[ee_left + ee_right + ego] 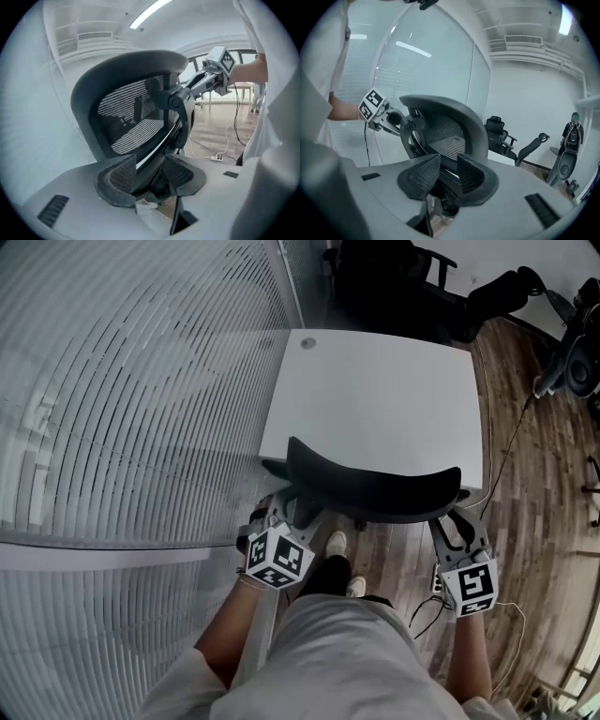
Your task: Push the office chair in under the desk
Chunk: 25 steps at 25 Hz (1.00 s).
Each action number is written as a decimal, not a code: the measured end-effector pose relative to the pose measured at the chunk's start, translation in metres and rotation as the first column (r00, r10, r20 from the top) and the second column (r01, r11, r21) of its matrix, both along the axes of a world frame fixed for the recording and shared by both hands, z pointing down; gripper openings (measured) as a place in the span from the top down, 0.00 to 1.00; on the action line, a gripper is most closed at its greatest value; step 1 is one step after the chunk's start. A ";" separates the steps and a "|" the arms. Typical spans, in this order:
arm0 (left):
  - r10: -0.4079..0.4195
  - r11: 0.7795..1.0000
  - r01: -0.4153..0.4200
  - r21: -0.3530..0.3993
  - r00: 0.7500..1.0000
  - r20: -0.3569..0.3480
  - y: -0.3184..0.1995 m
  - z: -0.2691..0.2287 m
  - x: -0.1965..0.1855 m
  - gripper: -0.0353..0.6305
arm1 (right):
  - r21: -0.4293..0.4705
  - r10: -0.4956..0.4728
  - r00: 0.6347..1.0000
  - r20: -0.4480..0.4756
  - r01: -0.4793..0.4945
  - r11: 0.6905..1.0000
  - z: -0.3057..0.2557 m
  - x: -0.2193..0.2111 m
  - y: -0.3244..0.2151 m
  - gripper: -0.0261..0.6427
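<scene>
The office chair (375, 489) faces the far desk (375, 399), its backrest (131, 117) spanning left-right. The left gripper (287, 504) is wide astride it, and the right gripper (458, 521) clamps it.

A white desk (375, 399) stands on a wooden floor (539, 521). An office chair (375, 488) stands at the desk's near edge; a thin cable (511, 442) trails right of the desk.
</scene>
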<state>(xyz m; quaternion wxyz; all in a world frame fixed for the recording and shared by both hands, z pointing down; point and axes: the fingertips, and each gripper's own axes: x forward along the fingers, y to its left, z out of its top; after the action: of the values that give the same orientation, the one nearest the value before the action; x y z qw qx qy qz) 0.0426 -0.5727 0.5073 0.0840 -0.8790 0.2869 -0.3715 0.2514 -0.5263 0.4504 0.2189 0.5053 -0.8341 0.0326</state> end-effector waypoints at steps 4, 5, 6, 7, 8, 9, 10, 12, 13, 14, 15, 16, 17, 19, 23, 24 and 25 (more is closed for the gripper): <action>0.001 0.999 -0.008 -0.045 0.987 -0.161 0.027 -0.025 0.018 0.64 | 0.036 -0.018 0.993 0.114 0.014 0.999 -0.021 -0.021 0.016 0.79; -0.001 0.998 -0.012 -0.057 0.977 -0.212 0.033 -0.033 0.024 0.66 | 0.041 -0.020 0.990 0.140 0.015 0.999 -0.026 -0.026 0.019 0.80; 0.001 0.998 -0.018 -0.064 0.966 -0.260 0.039 -0.042 0.029 0.67 | 0.046 -0.020 0.986 0.163 0.013 0.999 -0.031 -0.029 0.023 0.80; 0.005 0.997 -0.027 -0.067 0.952 -0.308 0.045 -0.052 0.034 0.70 | 0.052 -0.019 0.983 0.184 0.009 0.999 -0.036 -0.033 0.026 0.81; 0.010 0.997 -0.036 -0.067 0.934 -0.357 0.049 -0.061 0.038 0.73 | 0.058 -0.018 0.979 0.203 0.006 0.998 -0.040 -0.037 0.028 0.82; 0.012 0.997 -0.044 -0.069 0.913 -0.408 0.054 -0.071 0.042 0.74 | 0.064 -0.019 0.975 0.222 0.005 0.998 -0.044 -0.042 0.031 0.83; 0.012 0.996 -0.052 -0.074 0.888 -0.459 0.057 -0.080 0.045 0.76 | 0.070 -0.023 0.971 0.239 0.007 0.998 -0.047 -0.046 0.032 0.83; 0.015 0.994 -0.072 -0.083 0.839 -0.544 0.064 -0.097 0.051 0.79 | 0.083 -0.039 0.964 0.262 0.018 0.996 -0.054 -0.056 0.033 0.84; 0.020 0.993 -0.083 -0.084 0.821 -0.571 0.066 -0.104 0.054 0.80 | 0.091 -0.050 0.962 0.267 0.026 0.996 -0.058 -0.060 0.033 0.85; 0.027 0.992 -0.093 -0.082 0.808 -0.589 0.068 -0.110 0.058 0.81 | 0.099 -0.060 0.961 0.268 0.035 0.995 -0.061 -0.064 0.033 0.85; 0.036 0.992 -0.103 -0.078 0.800 -0.599 0.071 -0.114 0.062 0.82 | 0.108 -0.070 0.961 0.267 0.042 0.993 -0.065 -0.068 0.034 0.85; 0.045 0.991 -0.113 -0.075 0.795 -0.605 0.073 -0.118 0.065 0.83 | 0.117 -0.079 0.961 0.267 0.049 0.992 -0.068 -0.072 0.035 0.86; 0.052 0.990 -0.120 -0.072 0.791 -0.610 0.076 -0.120 0.068 0.83 | 0.125 -0.087 0.959 0.269 0.055 0.991 -0.072 -0.076 0.037 0.86; 0.054 0.990 -0.125 -0.069 0.773 -0.632 0.082 -0.125 0.071 0.84 | 0.138 -0.095 0.955 0.281 0.058 0.989 -0.077 -0.084 0.042 0.87; 0.041 0.991 -0.115 -0.067 0.743 -0.668 0.092 -0.135 0.075 0.85 | 0.145 -0.085 0.951 0.298 0.042 0.989 -0.087 -0.094 0.050 0.91; 0.048 0.991 -0.118 -0.062 0.747 -0.664 0.093 -0.137 0.076 0.85 | 0.146 -0.085 0.951 0.297 0.042 0.988 -0.089 -0.095 0.052 0.91; 0.055 0.991 -0.124 -0.058 0.752 -0.656 0.095 -0.138 0.077 0.85 | 0.147 -0.087 0.952 0.294 0.045 0.988 -0.091 -0.095 0.053 0.92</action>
<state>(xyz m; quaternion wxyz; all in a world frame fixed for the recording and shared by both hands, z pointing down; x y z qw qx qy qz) 0.1197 -0.4775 0.3694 -0.0467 -0.9690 0.2372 -0.0510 0.1560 -0.4737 0.3591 0.0551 0.4804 -0.8743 0.0434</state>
